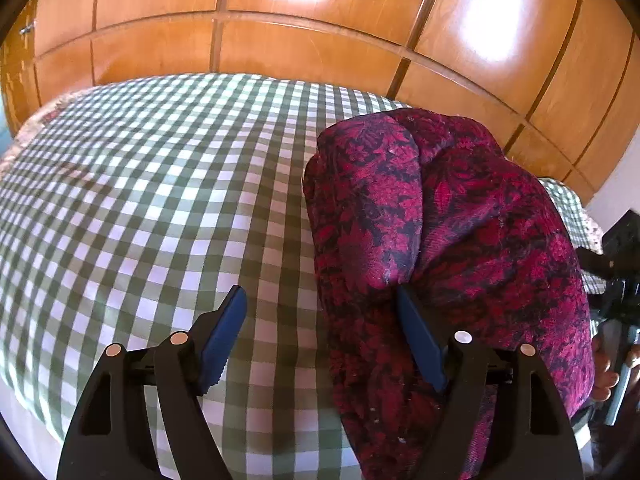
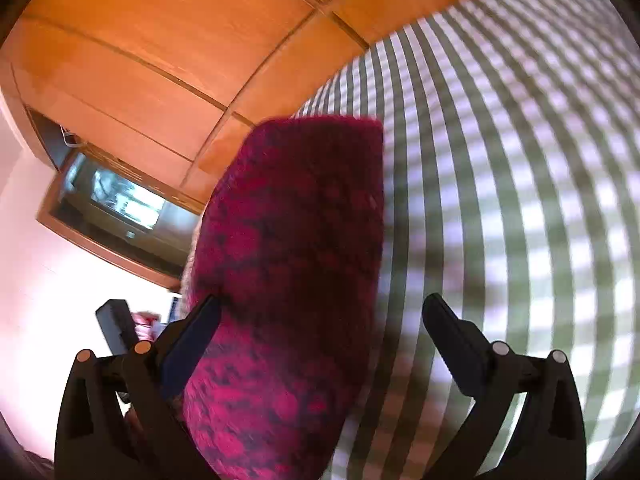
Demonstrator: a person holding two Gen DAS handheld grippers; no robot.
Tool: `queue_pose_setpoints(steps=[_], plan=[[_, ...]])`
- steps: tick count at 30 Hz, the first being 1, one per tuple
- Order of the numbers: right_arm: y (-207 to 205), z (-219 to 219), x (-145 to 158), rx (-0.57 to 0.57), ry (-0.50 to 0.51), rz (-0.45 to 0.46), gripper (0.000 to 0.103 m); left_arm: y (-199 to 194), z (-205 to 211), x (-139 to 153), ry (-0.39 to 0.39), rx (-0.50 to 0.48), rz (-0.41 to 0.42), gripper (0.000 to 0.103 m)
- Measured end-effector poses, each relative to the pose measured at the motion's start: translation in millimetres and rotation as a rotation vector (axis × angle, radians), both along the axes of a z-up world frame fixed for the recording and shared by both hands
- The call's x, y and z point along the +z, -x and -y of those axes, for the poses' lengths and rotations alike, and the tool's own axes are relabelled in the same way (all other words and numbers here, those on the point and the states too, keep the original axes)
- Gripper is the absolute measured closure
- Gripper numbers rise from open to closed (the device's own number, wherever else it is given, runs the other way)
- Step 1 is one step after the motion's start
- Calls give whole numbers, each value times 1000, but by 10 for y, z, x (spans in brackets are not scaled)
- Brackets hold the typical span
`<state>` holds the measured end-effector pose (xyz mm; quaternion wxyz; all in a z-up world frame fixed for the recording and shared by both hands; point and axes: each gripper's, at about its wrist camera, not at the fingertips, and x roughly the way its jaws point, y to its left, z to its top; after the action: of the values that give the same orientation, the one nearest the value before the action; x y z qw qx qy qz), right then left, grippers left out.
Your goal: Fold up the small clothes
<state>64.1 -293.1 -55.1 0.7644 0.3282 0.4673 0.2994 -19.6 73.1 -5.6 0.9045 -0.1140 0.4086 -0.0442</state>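
Observation:
A dark red and black patterned cloth [image 1: 440, 248] lies bunched and folded over on the green-and-white checked bed cover [image 1: 160, 200]. My left gripper [image 1: 320, 300] is open; its right finger [image 1: 420, 340] touches the cloth's left fold and its left finger stands over bare cover. In the right wrist view the same cloth [image 2: 296, 260] fills the middle, blurred. My right gripper [image 2: 320, 312] is open, with the cloth lying between its fingers against the left finger [image 2: 192, 340].
A wooden panelled wardrobe [image 1: 280, 40] stands behind the bed. A window or mirror in a wooden frame [image 2: 116, 204] shows at left in the right wrist view. The other gripper and a hand [image 1: 612, 320] show at the left wrist view's right edge.

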Motion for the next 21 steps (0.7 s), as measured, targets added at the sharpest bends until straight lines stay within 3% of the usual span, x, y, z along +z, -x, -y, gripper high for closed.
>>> queue_pose_setpoints(steps=[4, 7, 11, 14, 18, 21], plan=[[-6, -68, -113, 29, -86, -36, 2, -17, -74, -56, 23, -34, 8, 27], [8, -209, -136, 97, -141, -51, 2, -22, -185, -106, 85, -52, 8, 27], [8, -445, -125, 133, -80, -37, 2, -2, -273, -182, 165, -66, 5, 27], [-53, -574, -151, 136, -94, -44, 2, 6, -319, -222, 225, -71, 4, 27], [-218, -677, -169, 144, -134, -89, 2, 53, -583, -261, 483, -84, -4, 27], [-275, -700, -191, 149, -140, -88, 2, 70, -638, -253, 590, -117, -5, 22]])
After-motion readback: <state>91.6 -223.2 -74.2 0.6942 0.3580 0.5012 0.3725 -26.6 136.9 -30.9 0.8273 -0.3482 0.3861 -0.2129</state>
